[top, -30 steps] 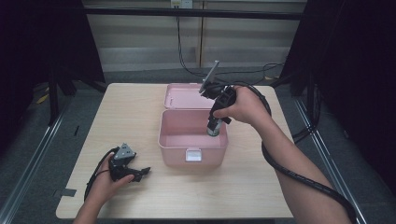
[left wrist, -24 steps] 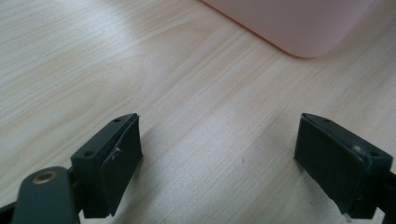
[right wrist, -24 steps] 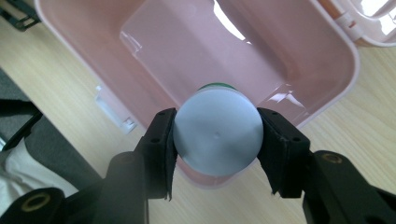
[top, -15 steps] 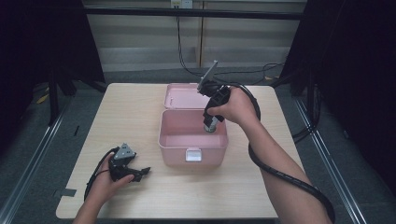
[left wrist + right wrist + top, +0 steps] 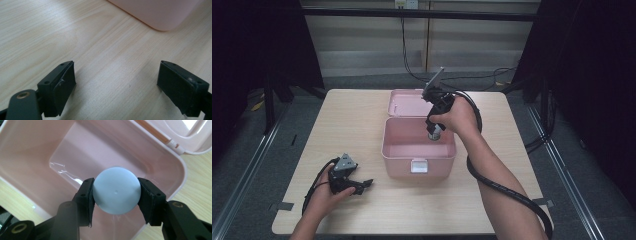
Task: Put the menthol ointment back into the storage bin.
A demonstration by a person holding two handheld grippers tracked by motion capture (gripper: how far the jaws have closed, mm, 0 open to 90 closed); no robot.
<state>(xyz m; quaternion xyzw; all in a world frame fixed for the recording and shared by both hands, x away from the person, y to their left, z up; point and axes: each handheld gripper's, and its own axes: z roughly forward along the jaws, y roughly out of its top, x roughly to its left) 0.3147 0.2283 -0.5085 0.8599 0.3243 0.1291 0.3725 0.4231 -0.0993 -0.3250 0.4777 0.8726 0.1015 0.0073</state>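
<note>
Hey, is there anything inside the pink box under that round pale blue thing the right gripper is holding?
Nothing visible. The right gripper is shut on the pale blue round-topped object, held over the open pink box. The floor seen around it looks bare, and the lid is swung back. The patch directly beneath is hidden.

no text, label, brand or number can be read on anything here

Bright, even overhead light; dark surroundings; soft shadows.
</note>
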